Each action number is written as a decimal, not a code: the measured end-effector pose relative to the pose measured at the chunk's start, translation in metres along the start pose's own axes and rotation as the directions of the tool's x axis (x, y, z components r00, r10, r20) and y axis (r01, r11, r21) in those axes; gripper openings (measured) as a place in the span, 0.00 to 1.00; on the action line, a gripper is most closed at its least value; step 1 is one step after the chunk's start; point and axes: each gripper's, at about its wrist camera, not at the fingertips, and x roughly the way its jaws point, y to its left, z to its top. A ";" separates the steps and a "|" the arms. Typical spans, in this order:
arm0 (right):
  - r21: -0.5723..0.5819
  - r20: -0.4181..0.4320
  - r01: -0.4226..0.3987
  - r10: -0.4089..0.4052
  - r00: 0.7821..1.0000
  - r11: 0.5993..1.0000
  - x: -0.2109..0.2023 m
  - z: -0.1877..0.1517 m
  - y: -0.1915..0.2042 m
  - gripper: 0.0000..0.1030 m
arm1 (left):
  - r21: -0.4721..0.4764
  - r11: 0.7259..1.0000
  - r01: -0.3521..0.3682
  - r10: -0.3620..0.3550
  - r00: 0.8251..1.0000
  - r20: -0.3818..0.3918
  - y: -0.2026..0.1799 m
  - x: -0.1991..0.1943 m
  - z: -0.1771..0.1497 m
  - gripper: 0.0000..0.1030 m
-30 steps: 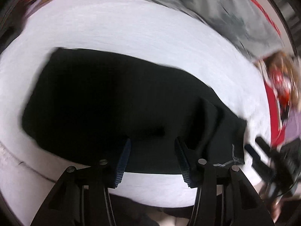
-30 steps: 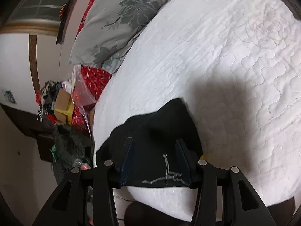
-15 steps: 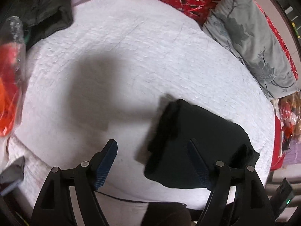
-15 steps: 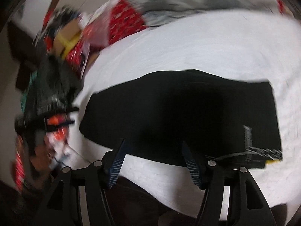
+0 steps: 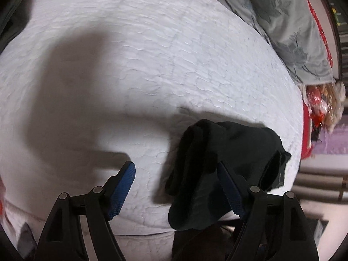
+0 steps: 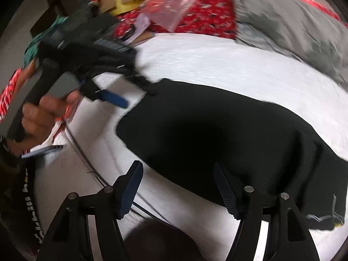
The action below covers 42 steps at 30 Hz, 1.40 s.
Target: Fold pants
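White quilted bed (image 5: 152, 65) carries the black pants (image 6: 217, 134), long axis crosswise just ahead of both grippers' spread, empty jaws, right gripper (image 6: 178, 187) nearer.

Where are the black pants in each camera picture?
Left wrist view: the black pants lie bunched at lower right, behind the left tool's right finger.
Right wrist view: the pants spread across the middle and right, just past the right tool.
Shared landmark: the white quilt.
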 end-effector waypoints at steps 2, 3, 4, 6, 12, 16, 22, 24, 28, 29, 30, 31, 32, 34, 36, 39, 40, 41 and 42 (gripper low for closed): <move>-0.029 0.008 0.010 -0.009 1.000 1.000 0.007 0.000 0.016 0.69 | 0.029 1.000 0.011 -0.011 1.000 -0.024 -0.003 0.006 0.010 0.75; -0.046 0.012 0.019 -0.018 1.000 0.999 0.010 0.000 0.024 0.69 | 0.052 0.999 0.011 -0.010 0.999 -0.035 -0.006 0.008 0.015 0.75; -0.065 0.019 0.036 -0.035 0.999 0.997 0.014 0.000 0.031 0.69 | 0.075 0.997 0.009 -0.006 0.999 -0.048 -0.009 0.011 0.019 0.75; -0.085 0.027 0.078 -0.076 0.997 0.993 0.021 -0.001 0.043 0.69 | 0.109 0.994 0.005 0.002 0.998 -0.069 -0.013 0.018 0.028 0.75; -0.087 0.039 0.179 -0.177 0.983 0.980 0.045 0.002 0.056 0.70 | 0.179 0.984 0.018 0.002 0.994 -0.111 -0.018 0.031 0.045 0.81; -0.093 0.027 0.223 -0.221 0.975 0.970 0.057 0.006 0.060 0.71 | 0.178 0.982 0.054 -0.032 0.992 -0.120 -0.018 0.035 0.052 0.83; -0.085 0.023 0.250 -0.249 0.968 0.965 0.065 0.017 0.060 0.69 | 0.164 0.984 0.075 -0.049 0.986 -0.161 -0.022 0.047 0.060 0.84; -0.088 0.012 0.250 -0.250 0.968 0.964 0.063 0.017 0.061 0.69 | 0.182 0.981 0.064 -0.033 0.985 -0.167 -0.026 0.048 0.058 0.84; -0.110 0.041 0.261 -0.258 0.965 0.959 0.052 0.012 0.071 0.70 | 0.185 0.981 0.063 -0.027 0.981 -0.192 -0.025 0.049 0.058 0.84; -0.146 0.043 0.273 -0.270 0.962 0.951 0.054 0.011 0.078 0.70 | 0.178 0.982 0.069 -0.034 0.980 -0.195 -0.024 0.049 0.058 0.84; -0.175 0.043 0.290 -0.287 0.957 0.941 0.057 0.010 0.083 0.70 | 0.172 0.982 0.073 -0.038 0.980 -0.196 -0.024 0.049 0.058 0.84; -0.186 0.043 0.304 -0.301 0.953 0.935 0.059 0.008 0.086 0.70 | 0.169 0.983 0.072 -0.037 0.979 -0.199 -0.024 0.050 0.059 0.84; -0.195 0.039 0.318 -0.316 0.948 0.928 0.064 0.009 0.087 0.69 | 0.167 0.984 0.070 -0.036 0.980 -0.198 -0.024 0.050 0.060 0.84; -0.203 0.036 0.325 -0.325 0.945 0.924 0.069 0.011 0.086 0.67 | 0.161 0.985 0.058 -0.027 0.982 -0.186 -0.026 0.051 0.060 0.83; -0.216 0.054 0.318 -0.314 0.948 0.923 0.069 0.014 0.086 0.49 | 0.157 0.987 0.046 -0.021 0.987 -0.157 -0.028 0.050 0.058 0.67; -0.178 0.045 0.266 -0.262 0.964 0.947 0.061 0.020 0.075 0.20 | 0.157 0.988 -0.001 0.019 0.994 -0.112 -0.030 0.048 0.052 0.38; -0.148 0.039 0.248 -0.245 0.969 0.957 0.058 0.023 0.067 0.16 | 0.135 0.991 0.005 0.009 0.994 -0.104 -0.029 0.047 0.049 0.36; -0.116 0.033 0.216 -0.213 0.976 0.970 0.054 0.025 0.060 0.15 | 0.109 0.994 0.020 -0.009 0.995 -0.097 -0.027 0.045 0.048 0.33; -0.089 0.027 0.187 -0.185 0.982 0.978 0.050 0.026 0.054 0.14 | 0.069 0.997 0.040 -0.034 0.995 -0.091 -0.025 0.043 0.043 0.30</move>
